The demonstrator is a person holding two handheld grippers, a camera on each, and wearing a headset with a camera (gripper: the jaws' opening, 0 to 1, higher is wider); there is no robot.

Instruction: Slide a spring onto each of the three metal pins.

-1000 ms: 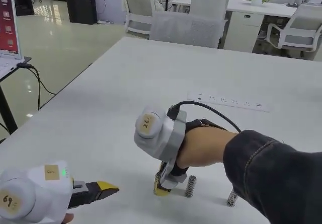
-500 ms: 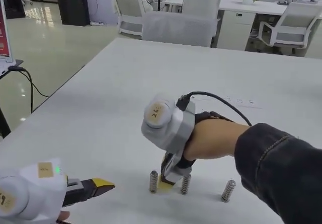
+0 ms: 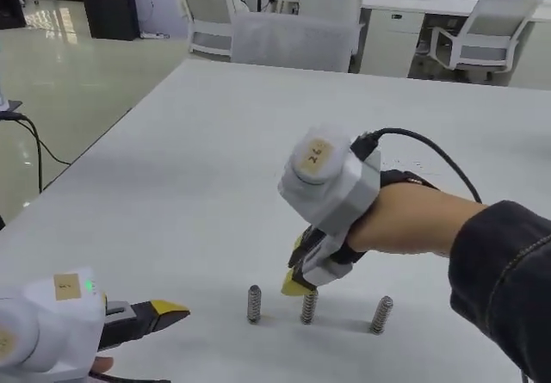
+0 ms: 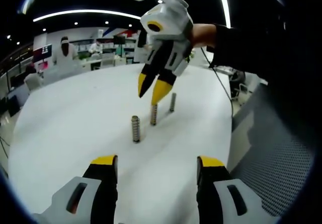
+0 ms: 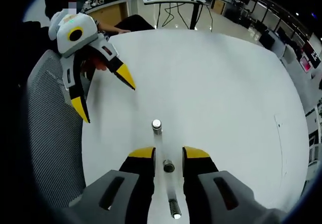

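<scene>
Where three springs (image 4: pixel 154 114) stand upright in a row on the white desk (image 3: pixel 215 142), the right gripper (image 3: pixel 297 285) hangs tilted over the middle spring (image 3: pixel 308 306). Its yellow-tipped jaws are a little apart and hold nothing, with the tips just above that spring's top. In the right gripper view the middle spring is seen end-on in the gap between the jaws, with the left spring (image 3: pixel 254 303) beyond the tips and the right spring (image 3: pixel 381 314) nearer the camera. A bright metal pin top (image 5: pixel 157 124) shows at the head of the left spring. A hand (image 3: pixel 405 224) coming out of a dark sleeve (image 3: pixel 508 271) grips the right gripper, and a black cable (image 3: pixel 430 146) loops off its back. The left gripper (image 3: pixel 168 312) sits low at the near left, well apart from the springs and pointing toward them. Its jaws are wide apart and empty, and in the left gripper view the row of springs stands ahead of them.
</scene>
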